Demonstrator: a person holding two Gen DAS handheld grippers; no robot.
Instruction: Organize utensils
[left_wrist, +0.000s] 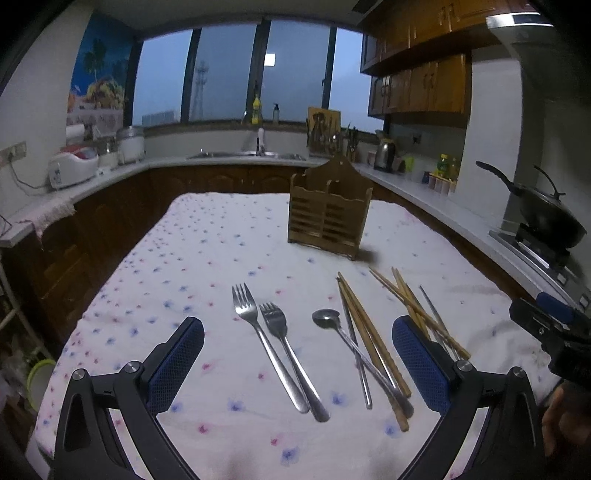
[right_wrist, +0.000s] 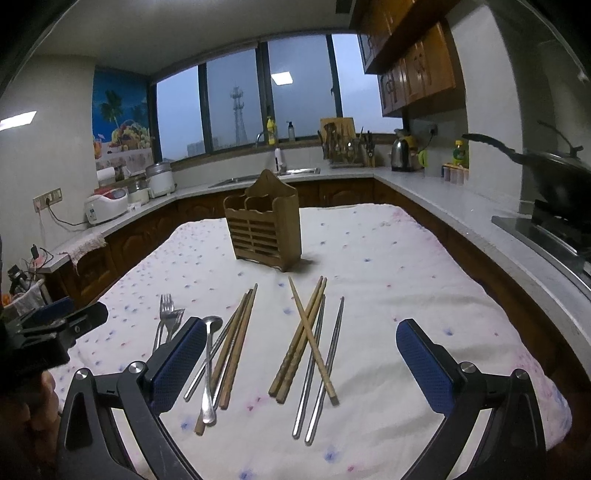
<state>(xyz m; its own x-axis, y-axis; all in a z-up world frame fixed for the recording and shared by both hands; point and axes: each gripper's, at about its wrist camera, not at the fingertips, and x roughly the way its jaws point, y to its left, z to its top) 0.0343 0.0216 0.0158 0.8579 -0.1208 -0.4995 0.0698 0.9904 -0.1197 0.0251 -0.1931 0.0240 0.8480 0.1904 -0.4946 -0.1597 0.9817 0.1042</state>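
Utensils lie loose on the floral tablecloth (left_wrist: 207, 240) before the empty wooden holder (left_wrist: 328, 218), both left gripper (left_wrist: 297, 363) and right gripper (right_wrist: 301, 363) spread wide holding nothing, so best pinch one fork (left_wrist: 267, 345) mid-handle, lift level, drop it tines-up into a slot

Surface (right_wrist: 388, 258) carries matt white floral-print cloth, slightly wrinkled. Slatted brown wooden utensil holder (right_wrist: 264, 230): dull finish. Two forks (left_wrist: 266, 332) and small spoon (left_wrist: 327, 319): polished metal, glossy. Tan wooden chopsticks (right_wrist: 306, 343): matt, ridged grips; silver metal chopsticks (right_wrist: 325, 369): smooth sheen. Tongs' blue pads (left_wrist: 419, 363): textured mesh pattern; black frames look like matt plastic.
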